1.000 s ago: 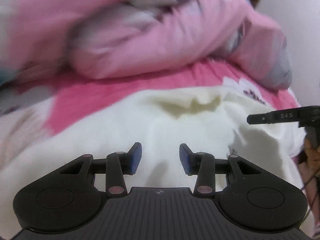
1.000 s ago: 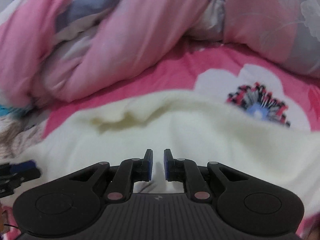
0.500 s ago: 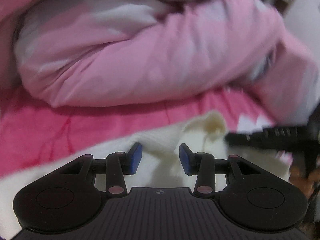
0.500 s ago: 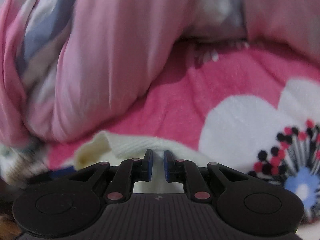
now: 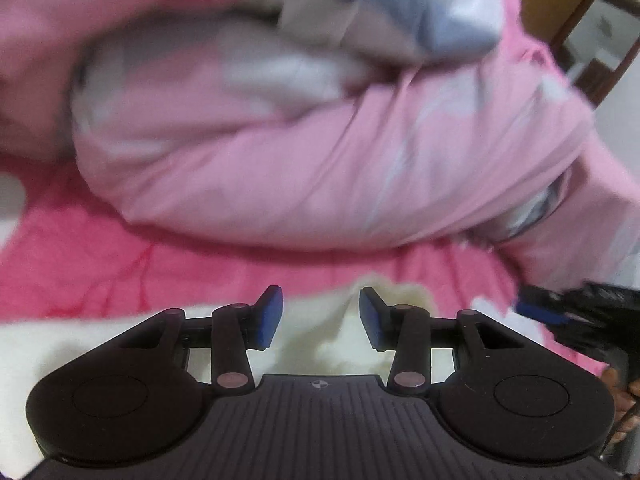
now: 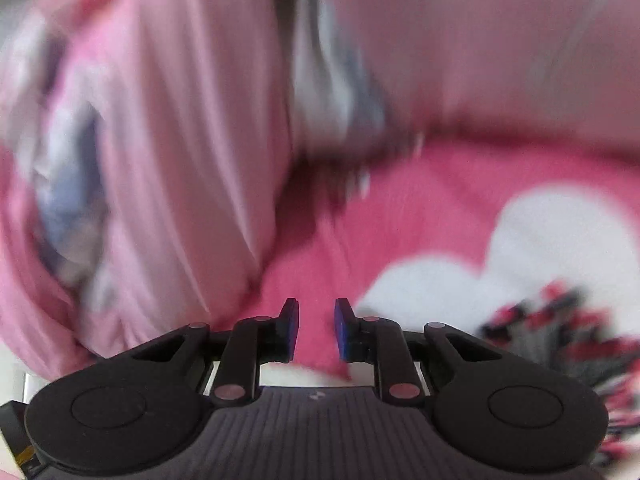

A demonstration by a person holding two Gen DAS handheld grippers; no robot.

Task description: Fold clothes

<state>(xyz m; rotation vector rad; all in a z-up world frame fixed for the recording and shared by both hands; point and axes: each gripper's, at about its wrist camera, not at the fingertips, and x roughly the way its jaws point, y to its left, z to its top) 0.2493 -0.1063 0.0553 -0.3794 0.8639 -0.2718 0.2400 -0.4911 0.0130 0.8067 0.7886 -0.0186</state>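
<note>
Now | 2 grippers: left gripper (image 5: 320, 316) open, right gripper (image 6: 316, 330) open | 1 cream garment (image 5: 316, 336)

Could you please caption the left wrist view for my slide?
Open left gripper over a cream garment on a pink bedsheet.

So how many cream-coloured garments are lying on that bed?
1: the cream garment lies on the pink bedsheet, under the open left gripper. The bunched quilt behind might hide others.
</note>
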